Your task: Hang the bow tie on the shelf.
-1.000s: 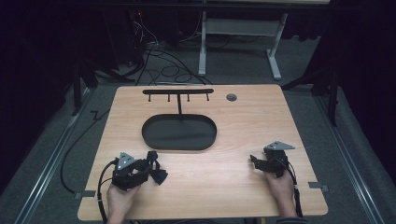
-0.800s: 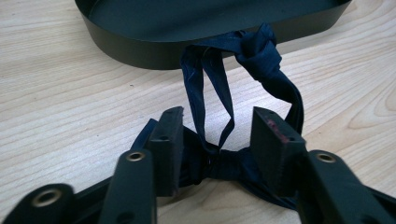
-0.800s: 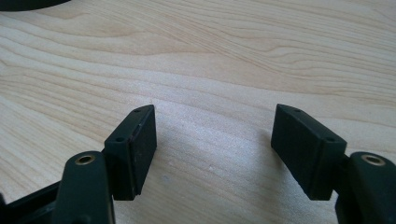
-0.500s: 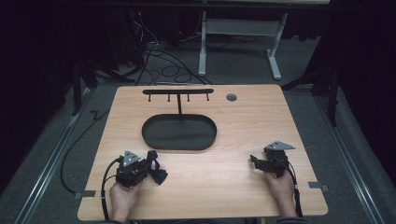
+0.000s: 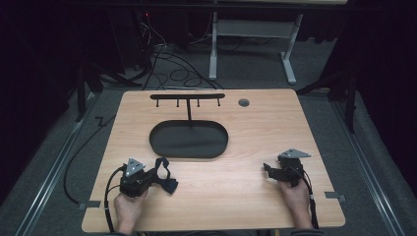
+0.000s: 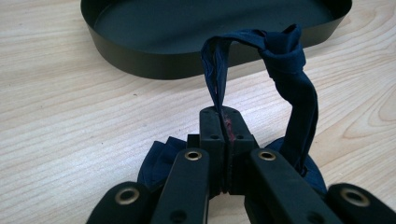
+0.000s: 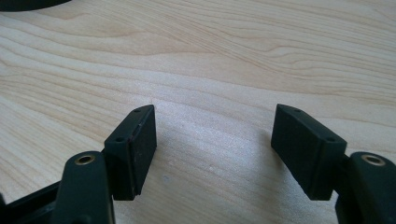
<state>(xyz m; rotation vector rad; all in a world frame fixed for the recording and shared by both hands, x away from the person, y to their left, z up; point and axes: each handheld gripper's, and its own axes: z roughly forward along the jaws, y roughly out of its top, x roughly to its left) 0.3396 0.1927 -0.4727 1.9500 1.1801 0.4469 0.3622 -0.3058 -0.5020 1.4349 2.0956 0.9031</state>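
Fabric sits pinched in your left gripper: its jaws have just been closing and now stand together on the neck strap of a dark navy bow tie. In the left gripper view the strap rises from between the pads, arches over in a loop with a knot-like fold at its top, and drops down the right side to the bow, whose folded wings lie on the table under and beside the jaws. From the high view, your left gripper is near the front left of the wooden table, with the bow tie at its tip, the strap loop standing up and the bow lying just to the right of it. The tie rests just in front of the black oval tray, apart from its wall. That tray fills the top of the left gripper view, with the strap's arch in front of its rim. A black hook rack stands on a post at the tray's far edge.

Your right gripper holds its jaws wide apart with nothing between them, bare wood showing in the gap. In the high view it rests near the front right of the table, well apart from the tie.
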